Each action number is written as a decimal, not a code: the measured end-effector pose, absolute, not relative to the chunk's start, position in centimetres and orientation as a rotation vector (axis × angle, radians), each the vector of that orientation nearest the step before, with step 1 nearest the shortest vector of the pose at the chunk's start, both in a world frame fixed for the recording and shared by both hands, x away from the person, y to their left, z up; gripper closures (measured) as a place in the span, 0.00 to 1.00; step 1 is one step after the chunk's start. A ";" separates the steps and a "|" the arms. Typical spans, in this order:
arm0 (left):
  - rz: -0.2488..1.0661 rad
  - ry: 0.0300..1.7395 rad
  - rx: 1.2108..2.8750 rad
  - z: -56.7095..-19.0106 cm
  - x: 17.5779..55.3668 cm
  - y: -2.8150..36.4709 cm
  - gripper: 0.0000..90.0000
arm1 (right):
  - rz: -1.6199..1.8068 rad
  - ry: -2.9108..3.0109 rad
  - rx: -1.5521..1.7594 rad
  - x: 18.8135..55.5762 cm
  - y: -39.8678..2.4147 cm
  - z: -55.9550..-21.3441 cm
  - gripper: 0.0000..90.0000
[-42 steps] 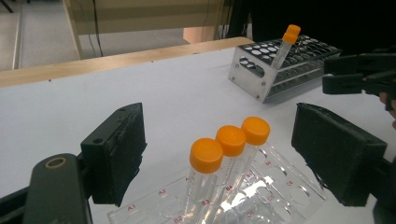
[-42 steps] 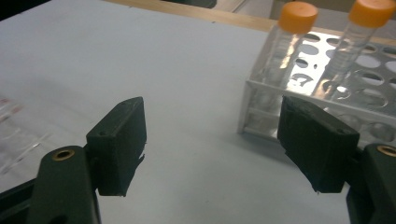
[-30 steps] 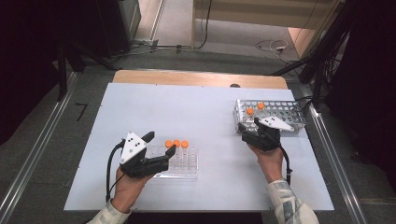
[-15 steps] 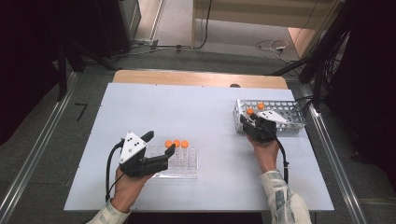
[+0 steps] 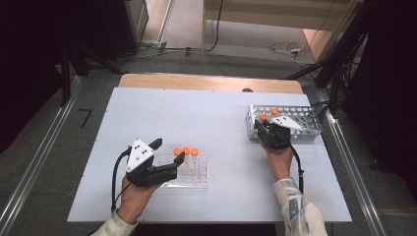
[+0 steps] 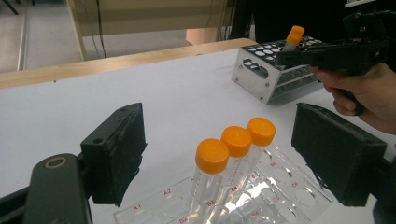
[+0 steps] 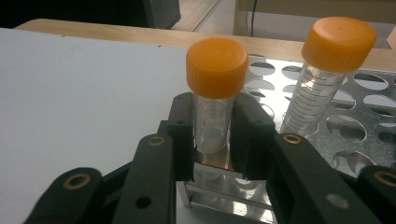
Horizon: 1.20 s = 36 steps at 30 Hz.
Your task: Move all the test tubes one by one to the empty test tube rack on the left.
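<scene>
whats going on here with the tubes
A person is working with orange-capped tubes using two handheld grippers. The right gripper has just closed on a tube standing in the metal rack, beside a second tube. The left gripper is open by the clear rack, which holds three tubes.

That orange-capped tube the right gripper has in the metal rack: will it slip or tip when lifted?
The tube looks like smooth clear plastic, so it may slip; the right gripper pinches it below the cap, which could catch. It seems empty, probably light. Tall and narrow, it would likely tip outside the metal rack.
</scene>
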<state>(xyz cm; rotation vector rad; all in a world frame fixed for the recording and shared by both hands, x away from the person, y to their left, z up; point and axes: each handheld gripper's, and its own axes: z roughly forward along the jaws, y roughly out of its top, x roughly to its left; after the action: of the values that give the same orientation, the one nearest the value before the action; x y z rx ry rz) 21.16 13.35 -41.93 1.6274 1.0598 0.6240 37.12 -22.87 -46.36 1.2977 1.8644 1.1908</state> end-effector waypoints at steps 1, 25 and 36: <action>0.624 1.060 1.628 -41.9 21.2 13.3 0.19 | 1.195 1.863 1.298 37.1 -22.9 -46.3 0.79; 0.629 1.049 1.615 -41.6 20.9 13.4 0.19 | 1.319 1.798 1.211 34.5 -23.9 -41.8 0.80; 0.626 1.041 1.611 -41.5 20.7 13.3 0.19 | 1.374 1.887 1.113 31.0 -23.2 -40.7 0.80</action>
<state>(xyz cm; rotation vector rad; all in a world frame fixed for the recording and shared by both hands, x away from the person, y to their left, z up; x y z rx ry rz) 20.66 13.31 -41.51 1.6107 1.0408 0.6258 31.01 -23.22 -40.74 1.1134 1.8872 1.3737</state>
